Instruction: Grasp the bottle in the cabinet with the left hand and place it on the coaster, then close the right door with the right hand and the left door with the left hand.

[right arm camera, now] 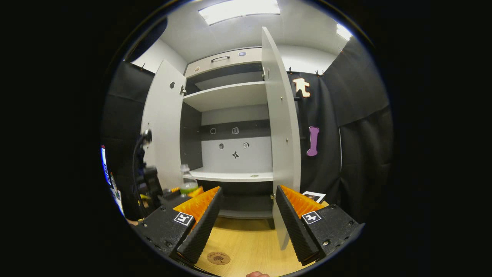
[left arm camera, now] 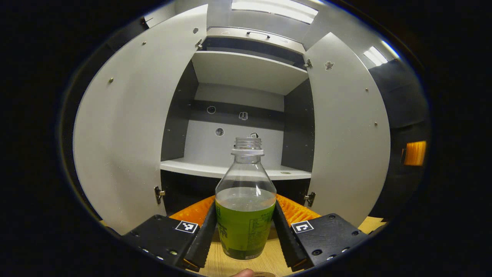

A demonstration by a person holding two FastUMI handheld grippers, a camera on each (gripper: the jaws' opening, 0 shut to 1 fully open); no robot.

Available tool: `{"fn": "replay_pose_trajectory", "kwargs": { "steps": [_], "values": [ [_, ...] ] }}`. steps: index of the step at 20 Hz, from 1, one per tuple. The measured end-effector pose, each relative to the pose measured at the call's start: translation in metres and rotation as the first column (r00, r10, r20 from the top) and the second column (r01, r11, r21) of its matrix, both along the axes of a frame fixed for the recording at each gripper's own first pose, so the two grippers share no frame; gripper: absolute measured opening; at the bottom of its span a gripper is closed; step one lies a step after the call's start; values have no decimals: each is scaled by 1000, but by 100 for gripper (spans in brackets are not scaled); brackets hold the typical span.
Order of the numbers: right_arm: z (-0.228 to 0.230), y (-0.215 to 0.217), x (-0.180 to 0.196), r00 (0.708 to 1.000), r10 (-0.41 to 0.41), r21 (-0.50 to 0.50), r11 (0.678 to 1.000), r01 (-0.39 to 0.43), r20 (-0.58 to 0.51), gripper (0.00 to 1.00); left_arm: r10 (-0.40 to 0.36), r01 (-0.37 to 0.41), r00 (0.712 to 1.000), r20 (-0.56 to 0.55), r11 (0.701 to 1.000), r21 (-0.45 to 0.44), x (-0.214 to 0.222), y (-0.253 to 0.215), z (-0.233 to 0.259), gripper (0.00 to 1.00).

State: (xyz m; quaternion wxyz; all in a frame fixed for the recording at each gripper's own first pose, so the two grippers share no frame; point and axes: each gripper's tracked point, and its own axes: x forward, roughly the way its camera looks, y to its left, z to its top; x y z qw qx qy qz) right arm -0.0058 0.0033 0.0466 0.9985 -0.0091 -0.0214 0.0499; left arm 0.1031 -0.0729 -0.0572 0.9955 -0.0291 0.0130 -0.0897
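Your left tongs (left arm camera: 245, 231) are clenched on the bottle (left arm camera: 245, 207), clear of the cabinet (left arm camera: 246, 73) above the desk (right arm camera: 246, 242); keep it upright, steer toward the coaster (right arm camera: 218, 257) at 6 o'clock before the released right tongs (right arm camera: 248, 223), and lower squarely.

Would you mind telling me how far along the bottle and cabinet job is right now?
Done: the bottle is out of the cabinet, gripped in the left claw over the wooden table. In hand: carrying it toward the coaster, which lies bare. Left: setting it down, then closing the right door with the open right claw and the left door; both stand open.
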Motion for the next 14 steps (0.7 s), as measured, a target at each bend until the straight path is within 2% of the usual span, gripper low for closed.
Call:
{"fn": "replay_pose_trajectory", "kwargs": {
  "steps": [3,7,14],
  "values": [
    [3,1,4,1000,10,-9,1000,-10,-10,84,-8,9,1000,-19,999,49,-17,-12,-44,73],
    [2,15,15,997,62,-42,997,-64,-39,84,-33,38,998,-57,995,89,-33,-32,-99,73],
    [-2,18,30,995,68,-41,997,-72,-76,85,-46,54,992,-120,996,64,-43,-54,-155,73]
  ]
}}
